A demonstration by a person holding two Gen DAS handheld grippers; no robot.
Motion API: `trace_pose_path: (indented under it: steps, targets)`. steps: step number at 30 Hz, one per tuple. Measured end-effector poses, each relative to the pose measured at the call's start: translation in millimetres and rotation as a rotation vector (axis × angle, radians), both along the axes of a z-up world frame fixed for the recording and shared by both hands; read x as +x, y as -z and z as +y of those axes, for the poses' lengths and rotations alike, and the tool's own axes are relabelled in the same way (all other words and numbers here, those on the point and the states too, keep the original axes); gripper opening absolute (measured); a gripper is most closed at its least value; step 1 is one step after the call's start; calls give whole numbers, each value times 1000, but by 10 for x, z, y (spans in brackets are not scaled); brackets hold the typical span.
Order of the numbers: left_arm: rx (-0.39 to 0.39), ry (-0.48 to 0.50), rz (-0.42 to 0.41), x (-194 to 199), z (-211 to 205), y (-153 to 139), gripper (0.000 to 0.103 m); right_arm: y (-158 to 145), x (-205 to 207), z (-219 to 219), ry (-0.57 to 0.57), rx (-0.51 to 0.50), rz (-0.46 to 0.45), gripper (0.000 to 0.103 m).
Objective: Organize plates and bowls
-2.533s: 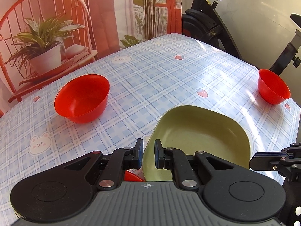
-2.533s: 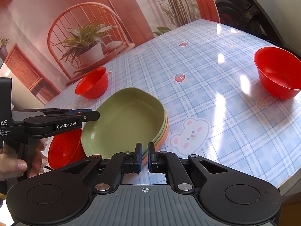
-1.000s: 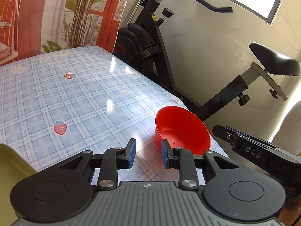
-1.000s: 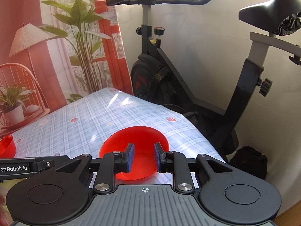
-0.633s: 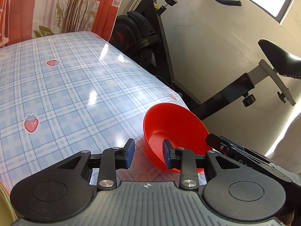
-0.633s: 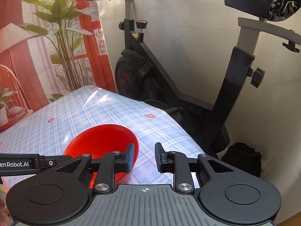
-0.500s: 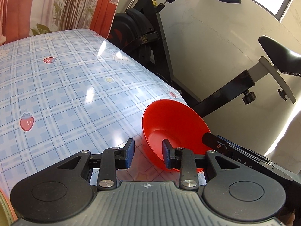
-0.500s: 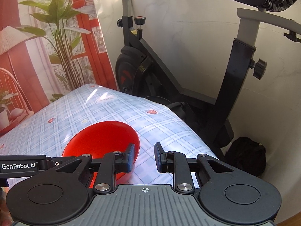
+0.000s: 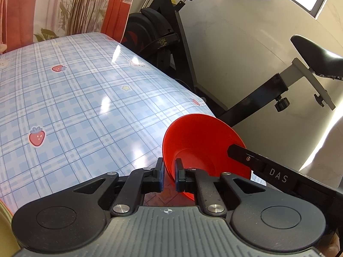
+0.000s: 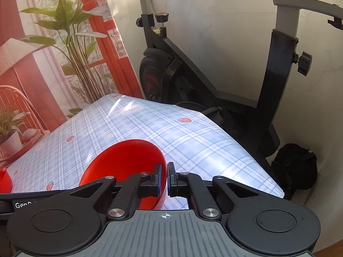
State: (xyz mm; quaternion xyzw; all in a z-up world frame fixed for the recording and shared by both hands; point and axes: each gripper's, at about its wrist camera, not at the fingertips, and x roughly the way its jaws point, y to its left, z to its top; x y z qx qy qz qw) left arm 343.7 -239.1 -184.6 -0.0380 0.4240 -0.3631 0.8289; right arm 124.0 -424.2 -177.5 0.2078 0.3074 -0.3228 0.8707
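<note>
**Both tools clamp the red bowl's rim**

The left wrist view shows the left tool low in the centre of the frame, its fingers pressed on the near rim of the bowl, one inside and one outside. The bowl sits tilted at the lower right, by the worktop edge. The right tool's arm, marked DAS, reaches in from the right edge across the bowl's far rim. The bike seat shows at the upper right, and a green sliver of plate at the lower left edge.

The right wrist view gives what the other hides: the right tool, fingers nearly together on the bowl's right rim. It also shows a second red bowl at the left edge, a black bag on the floor at the lower right, and the printed backdrop with plants.

Half a second earlier both tools stood open around the rim; now each has closed on it. In the earliest frames the left tool held the green plate.
</note>
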Motion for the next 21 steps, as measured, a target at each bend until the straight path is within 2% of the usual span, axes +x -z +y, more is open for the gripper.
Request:
trace_pose_path:
  steps: [14, 21]
  targets:
    - [-18, -81, -82, -255, 602, -407, 11, -423, 91, 441, -75, 27, -56, 5]
    - [-34, -207, -95, -349, 1203, -576, 10, -539, 288, 894, -162, 58, -64, 5]
